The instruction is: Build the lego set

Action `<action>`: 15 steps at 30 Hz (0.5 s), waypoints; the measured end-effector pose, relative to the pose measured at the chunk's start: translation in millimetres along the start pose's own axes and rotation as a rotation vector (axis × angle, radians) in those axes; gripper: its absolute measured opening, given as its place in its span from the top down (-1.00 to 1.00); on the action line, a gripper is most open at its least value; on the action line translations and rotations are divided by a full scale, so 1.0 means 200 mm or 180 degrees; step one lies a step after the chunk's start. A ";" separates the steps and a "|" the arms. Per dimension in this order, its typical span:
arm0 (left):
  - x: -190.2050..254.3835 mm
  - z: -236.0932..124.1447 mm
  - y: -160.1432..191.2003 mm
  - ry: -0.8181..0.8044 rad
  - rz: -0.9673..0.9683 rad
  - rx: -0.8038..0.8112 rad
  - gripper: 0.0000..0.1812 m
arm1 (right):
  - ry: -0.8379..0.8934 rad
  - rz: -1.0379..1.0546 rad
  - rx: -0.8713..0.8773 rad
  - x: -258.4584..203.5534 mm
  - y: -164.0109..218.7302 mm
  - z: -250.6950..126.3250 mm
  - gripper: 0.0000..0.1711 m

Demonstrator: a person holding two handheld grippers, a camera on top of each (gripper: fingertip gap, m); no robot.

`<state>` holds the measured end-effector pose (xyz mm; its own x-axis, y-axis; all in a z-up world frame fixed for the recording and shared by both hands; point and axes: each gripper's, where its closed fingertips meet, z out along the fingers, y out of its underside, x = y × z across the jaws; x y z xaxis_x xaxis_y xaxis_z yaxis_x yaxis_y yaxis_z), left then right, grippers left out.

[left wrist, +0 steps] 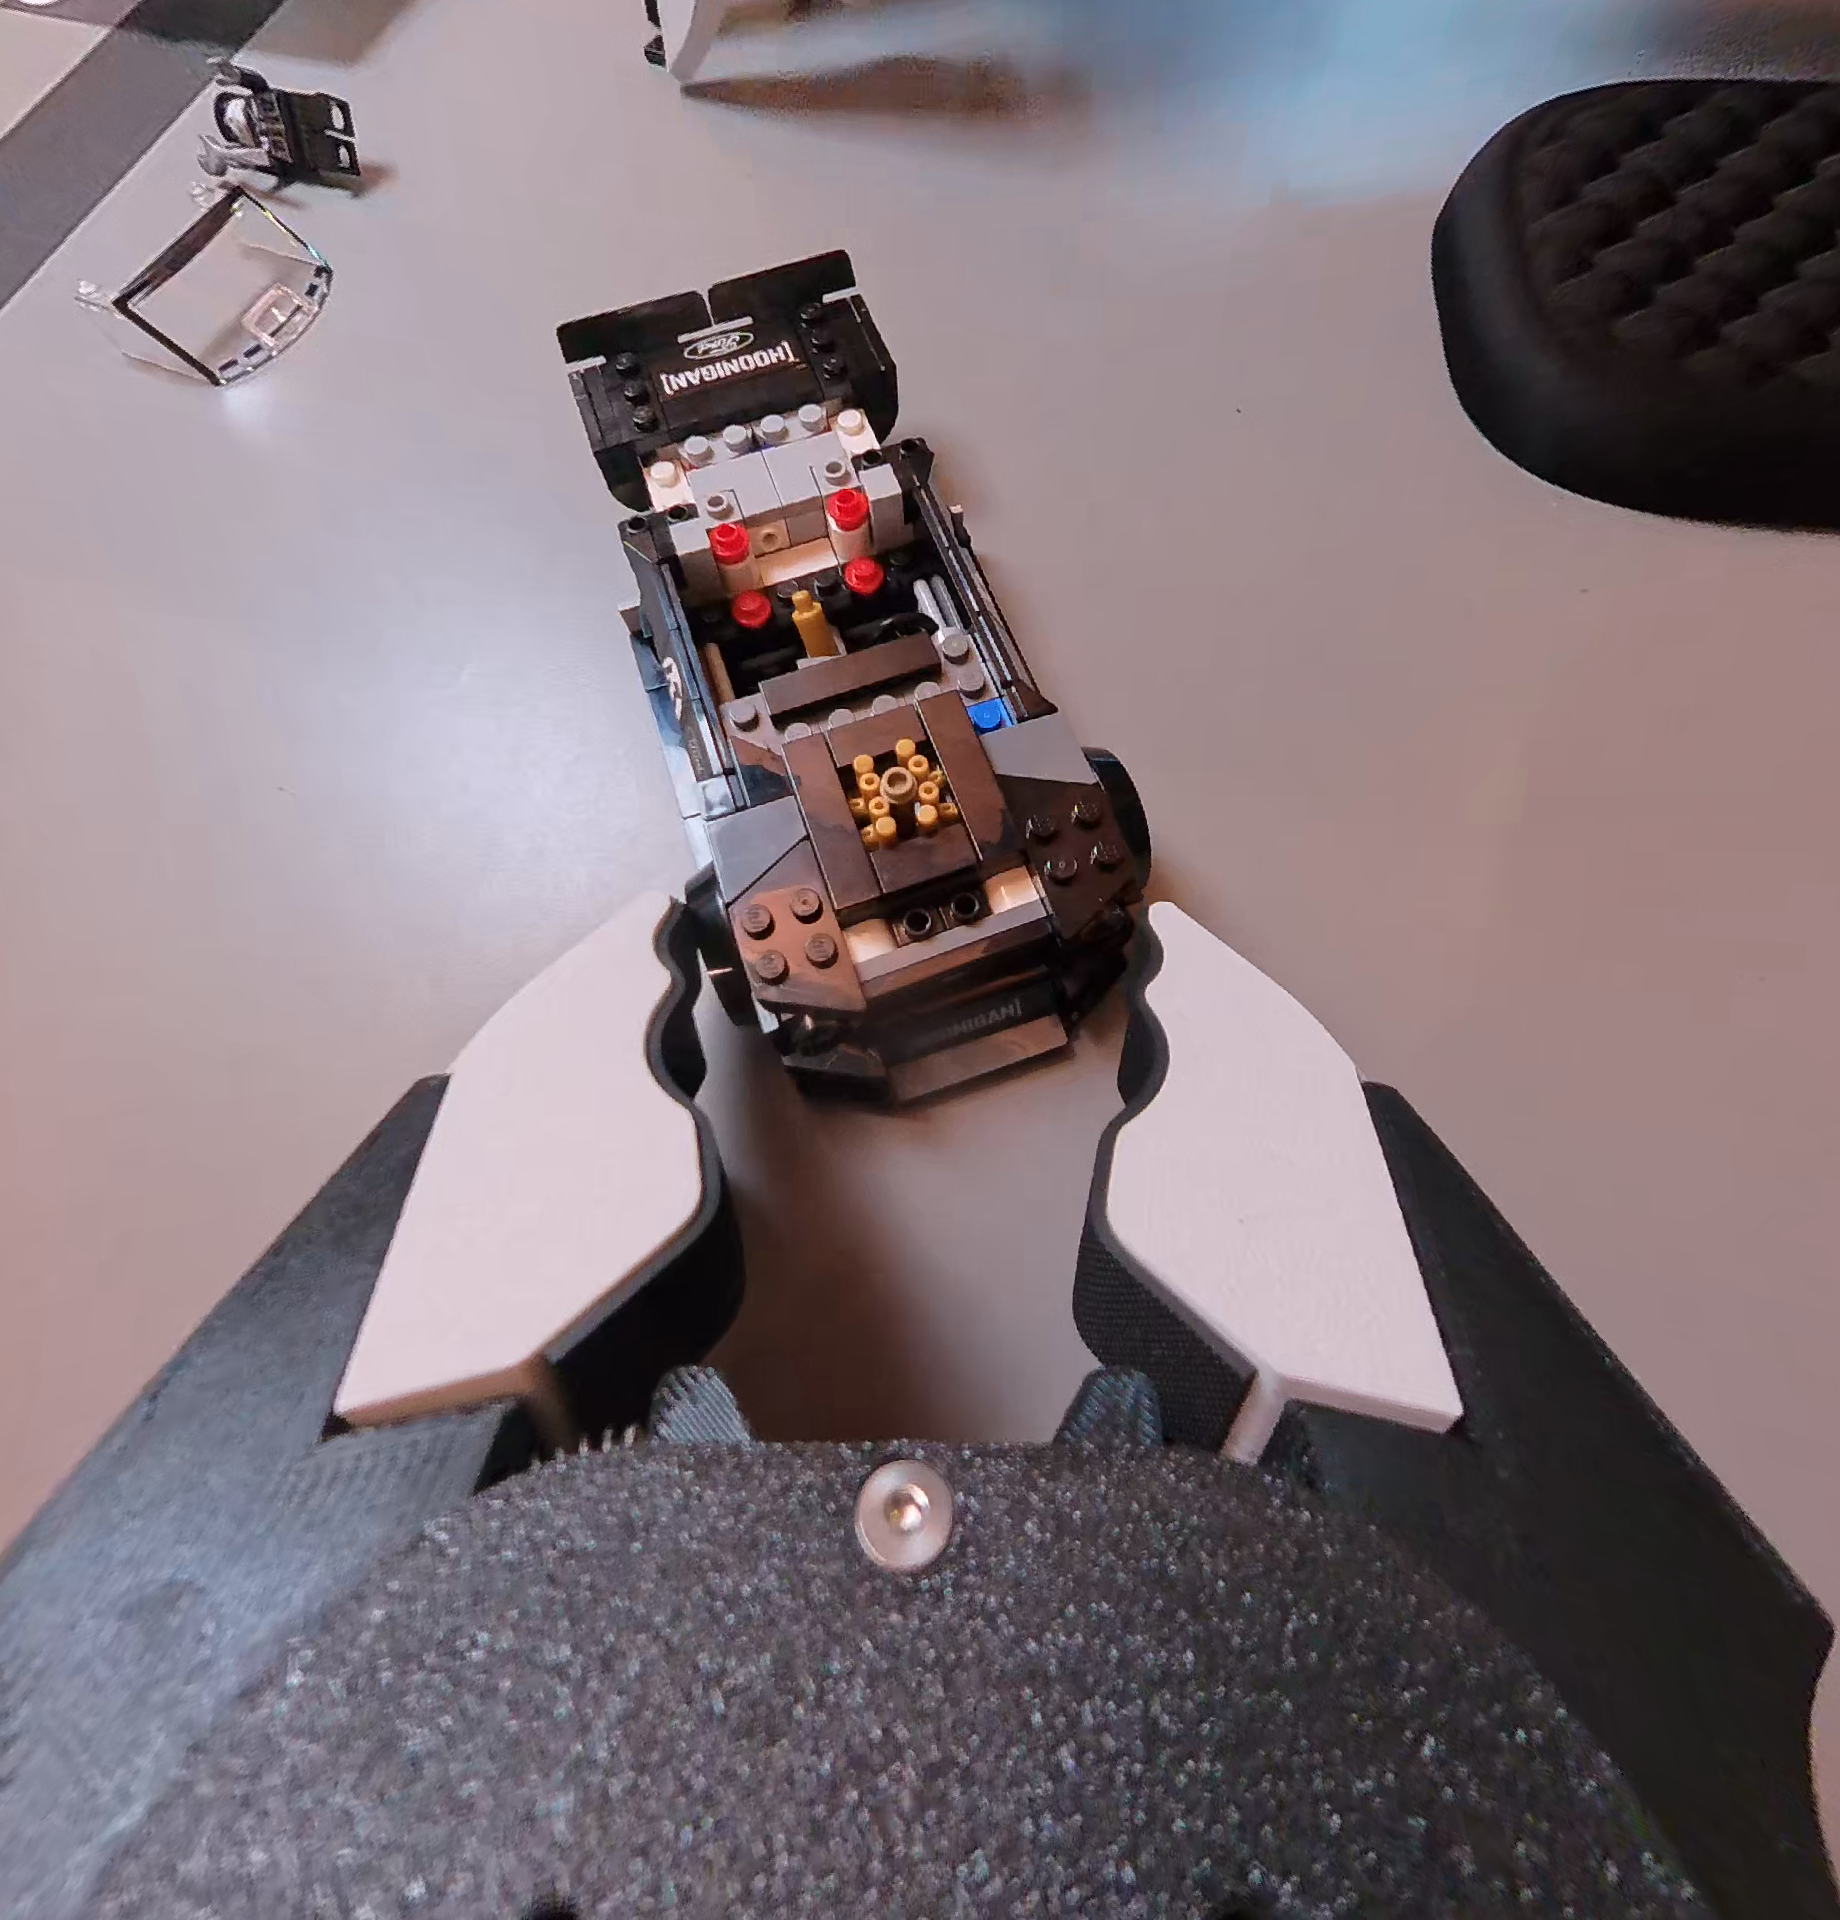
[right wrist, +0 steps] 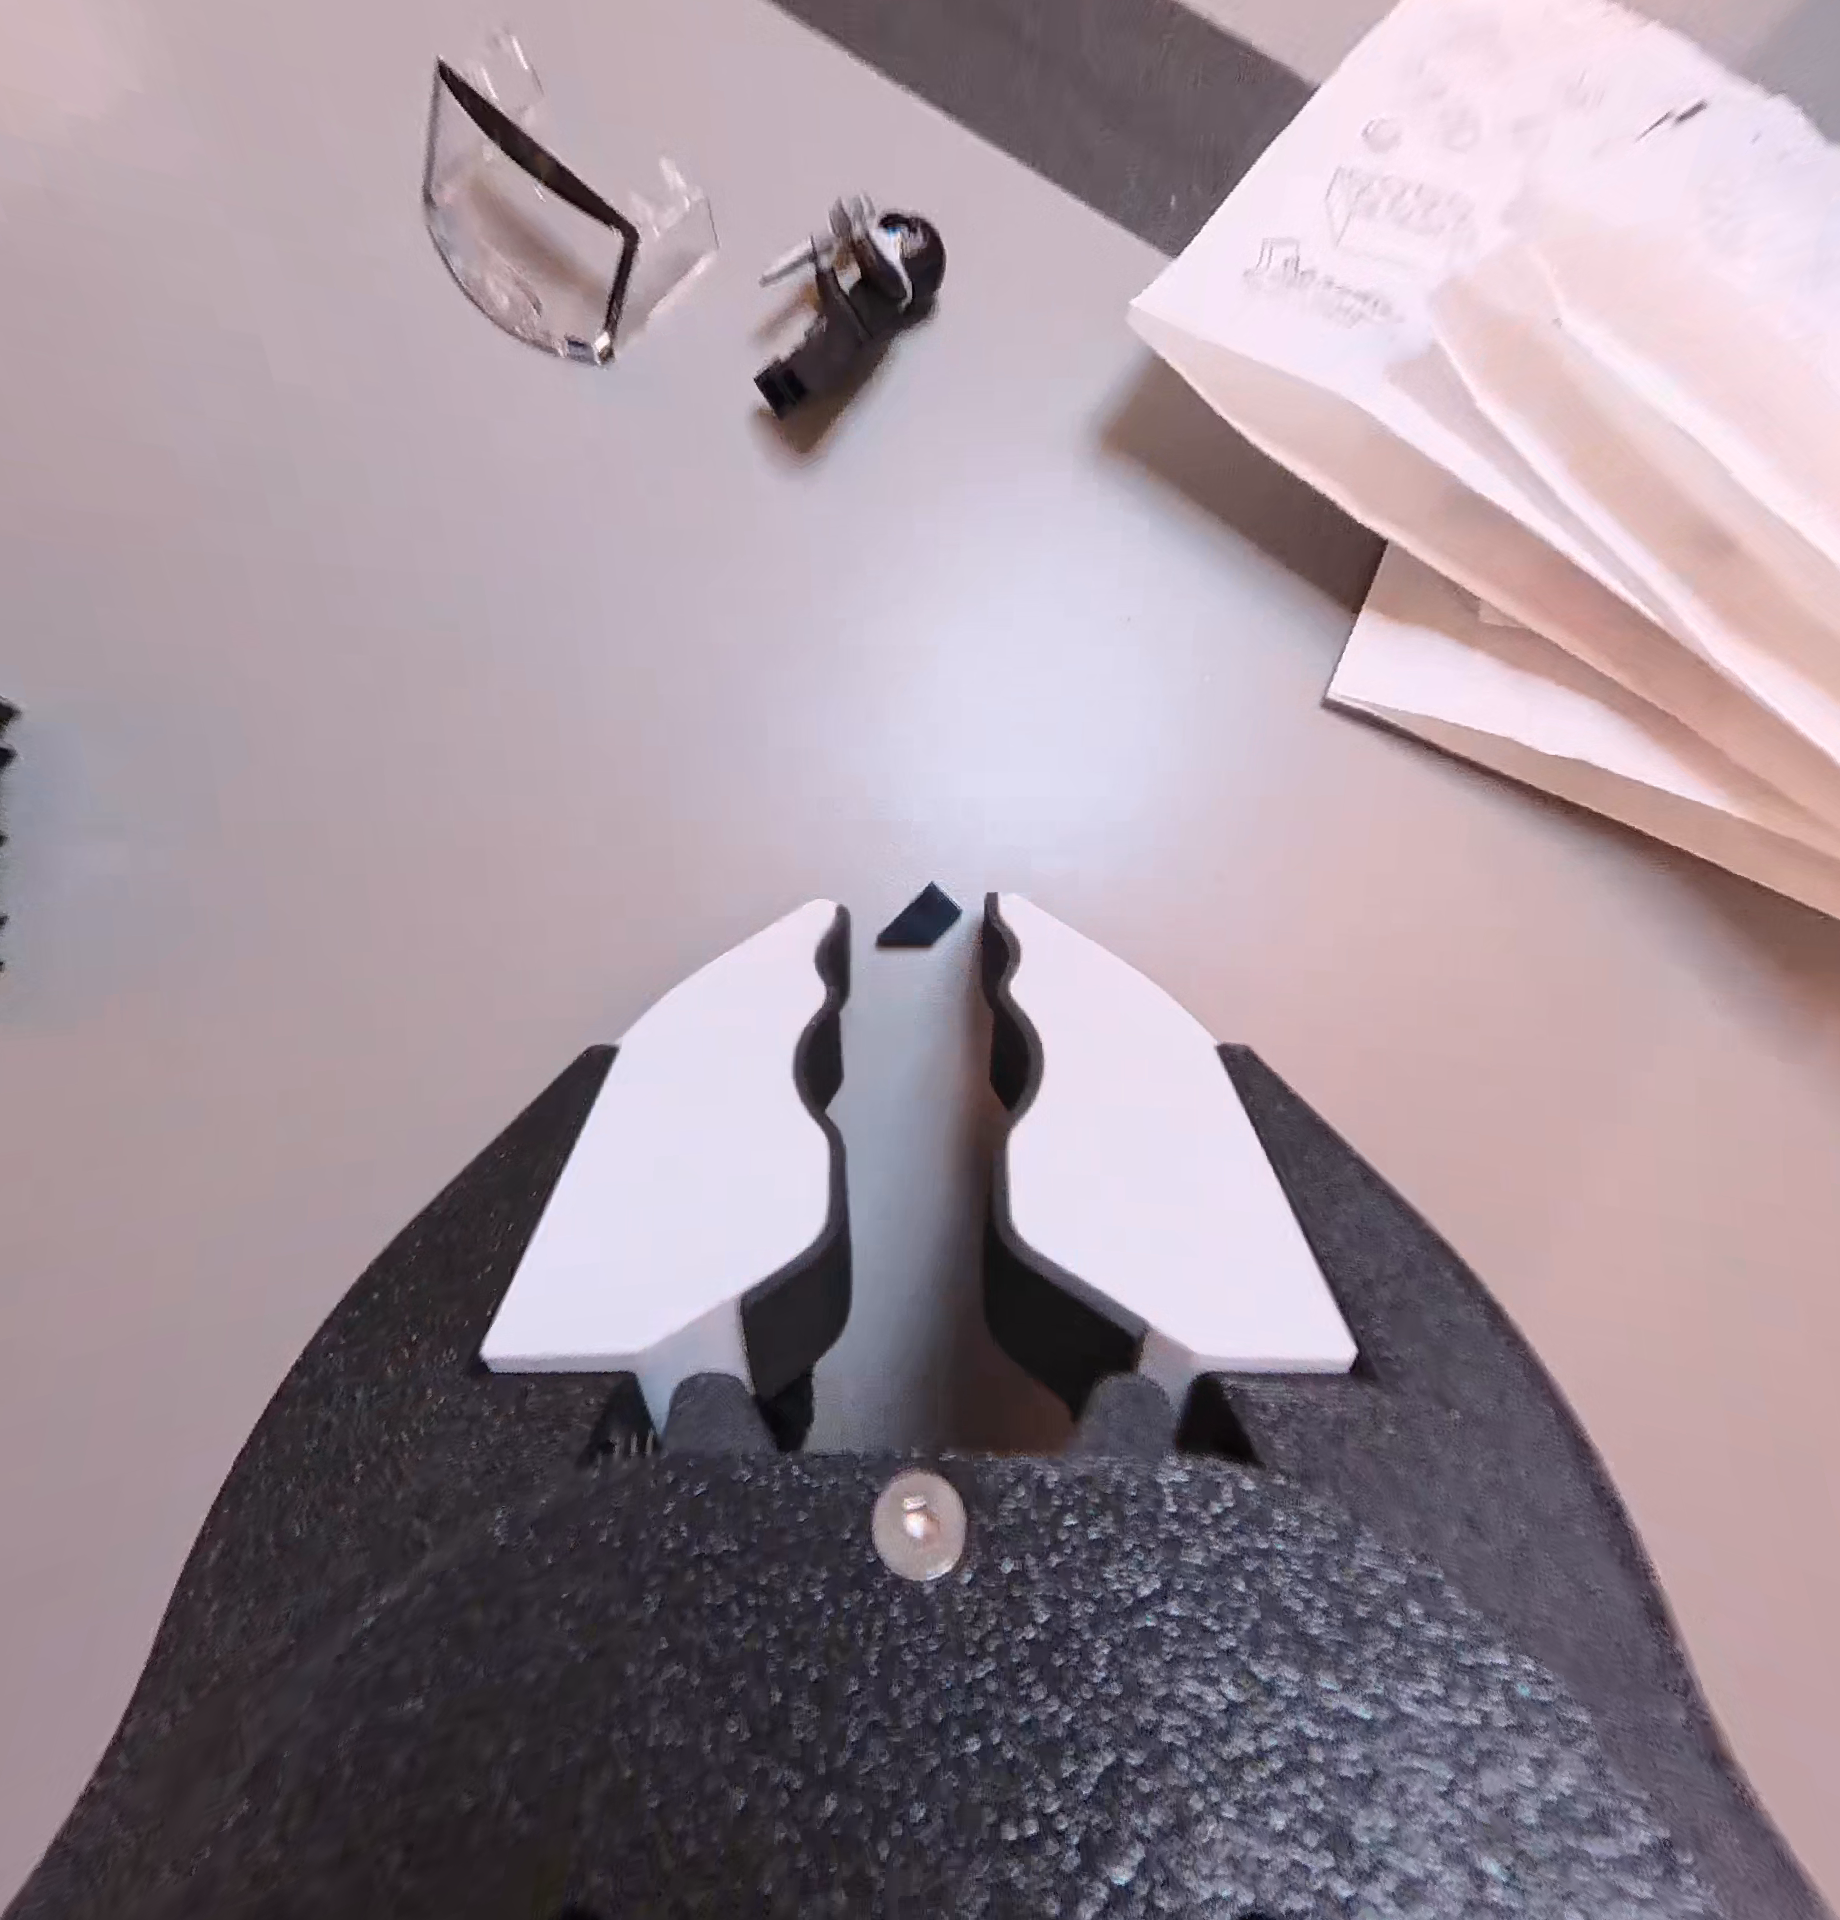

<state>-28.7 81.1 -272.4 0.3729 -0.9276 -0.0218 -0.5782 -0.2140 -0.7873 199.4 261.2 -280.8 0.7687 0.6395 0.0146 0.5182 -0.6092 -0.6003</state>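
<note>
The lego car [left wrist: 864, 717], black with its roof off and the cabin studs showing, sits nose-first between the tips of the left gripper [left wrist: 916, 935]. The jaws are spread wide and I can't tell whether either pad actually touches the front fenders; if so, it's only barely. So it's bracketed, not clamped.

The right gripper [right wrist: 916, 914] has its jaws partly open, with a tiny black wedge piece [right wrist: 918, 916] lying on the table right between its fingertips, not pinched yet as far as I can see.

Stuff that could bite here, imo:
- That wedge is small, flat and angled. If the jaws close off-centre it'll probably skate out sideways or flip.
- If the left jaws squeeze only on the nose, the car could pivot or a front fender plate could pop loose, since only its nose end sits between the tips.
- Pressing a piece on without a solid hold would likely just roll the car away.

The clear windshield [right wrist: 552, 239] and a small black sub-assembly [right wrist: 854, 291] sit well ahead of the right jaws, out of the way for now.
</note>
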 end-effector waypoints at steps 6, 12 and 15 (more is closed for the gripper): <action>0.00 0.00 0.00 0.0022 0.0011 0.0003 0.13 | -0.0030 0.0025 -0.0145 0.00 0.01 0.00 0.84; 0.00 0.00 0.00 0.0034 0.0015 0.0007 0.14 | -0.0260 -0.0150 -0.0221 -0.02 0.00 0.01 0.96; 0.00 0.00 0.00 0.0032 0.0016 0.0007 0.14 | -0.0383 -0.0270 -0.0253 -0.03 0.00 0.01 0.96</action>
<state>-29.2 80.5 -272.1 0.3626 -0.9317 -0.0196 -0.5785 -0.2086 -0.7885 192.9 259.1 -282.7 0.6729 0.7388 -0.0362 0.6110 -0.5828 -0.5358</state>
